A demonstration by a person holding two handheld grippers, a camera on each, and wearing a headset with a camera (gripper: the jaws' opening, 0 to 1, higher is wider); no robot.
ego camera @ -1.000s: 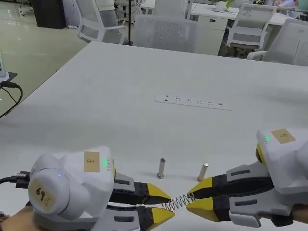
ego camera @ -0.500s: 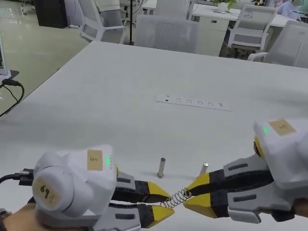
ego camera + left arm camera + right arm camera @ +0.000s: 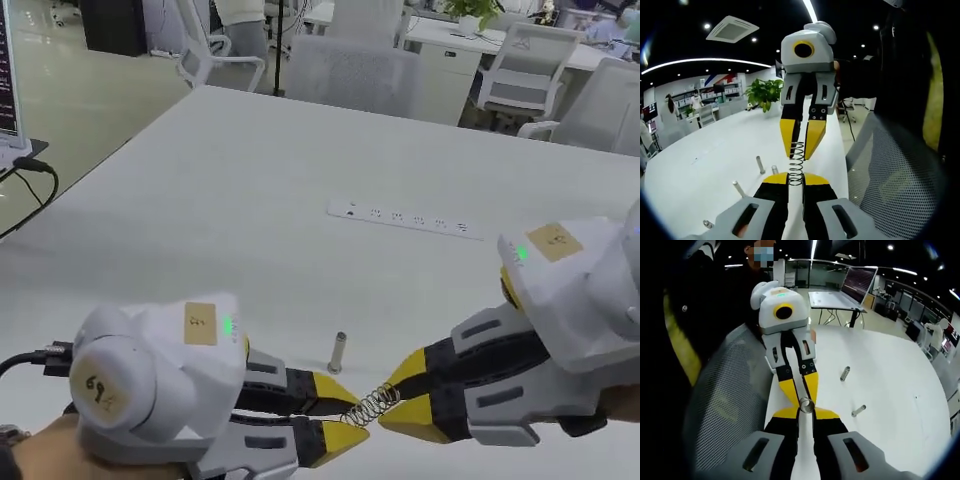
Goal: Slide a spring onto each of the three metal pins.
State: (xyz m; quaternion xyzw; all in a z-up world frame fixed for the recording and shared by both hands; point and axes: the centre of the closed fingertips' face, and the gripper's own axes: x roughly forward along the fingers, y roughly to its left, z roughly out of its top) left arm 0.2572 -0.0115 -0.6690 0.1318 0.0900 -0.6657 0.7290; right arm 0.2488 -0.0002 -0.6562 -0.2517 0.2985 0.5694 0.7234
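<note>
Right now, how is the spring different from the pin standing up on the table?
The spring is a see-through wire coil; the pin is a smooth solid rod. The spring is held slanted off the table, pinched between the left gripper and right gripper; the pin stands upright on the table, untouched. Both are small, silvery metal.

left tongs (image 3: 352, 420): white shell, "69" sticker | right tongs (image 3: 392, 402): white, black-yellow jaws

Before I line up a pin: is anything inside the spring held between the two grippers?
Nothing seen inside the spring: end-on in the right gripper view its middle looks open. Its ends are pinched by the left gripper and right gripper, so those parts are covered.
</note>
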